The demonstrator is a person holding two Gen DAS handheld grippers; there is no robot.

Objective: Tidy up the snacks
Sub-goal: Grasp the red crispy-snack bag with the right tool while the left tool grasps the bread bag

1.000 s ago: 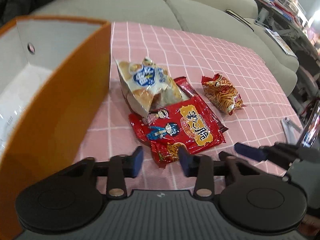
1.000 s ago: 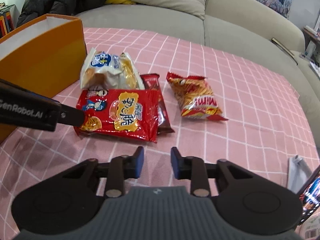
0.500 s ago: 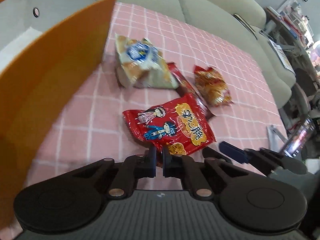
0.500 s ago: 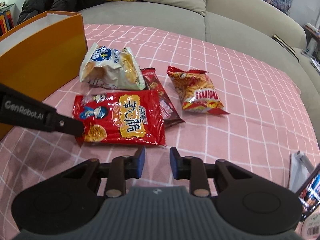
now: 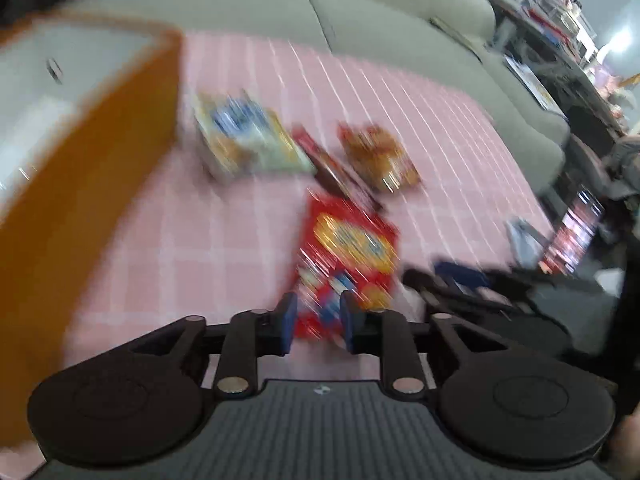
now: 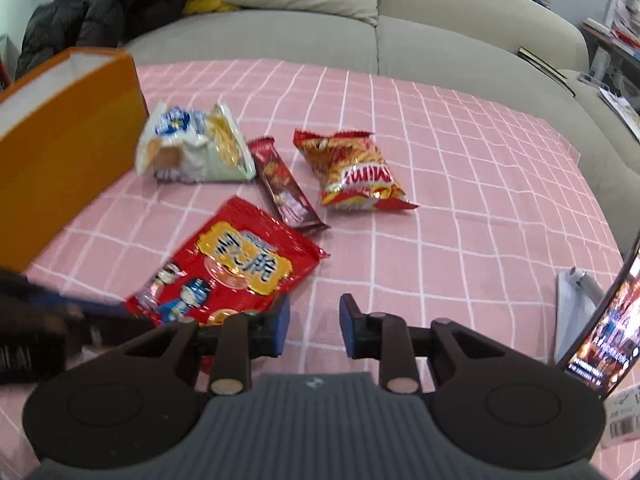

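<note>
A red snack bag (image 5: pixel 348 240) (image 6: pixel 240 264) lies slanted on the pink checked cloth (image 6: pixel 460 220). Its near corner sits between the pads of my left gripper (image 5: pixel 318 320), whose jaws are opening; that view is blurred and I see no pinch. My right gripper (image 6: pixel 314 320) hovers just right of the bag with a narrow gap and nothing in it. Farther back lie a white-and-blue bag (image 6: pixel 192 144), a dark red bar (image 6: pixel 284 184) and an orange-red chips bag (image 6: pixel 356 172). An open orange box (image 6: pixel 68 136) stands at the left.
A beige sofa (image 6: pixel 440 48) with a dark jacket (image 6: pixel 100 12) borders the far side of the cloth. A lit phone (image 6: pixel 600 328) leans on a white stand (image 6: pixel 572 304) at the right edge. Shelves and clutter fill the far right in the left wrist view.
The left gripper shut on the red bag's corner, dragged it nearer and swung it round, and its jaws now stand apart. Both hands pulled back and rose a little.
</note>
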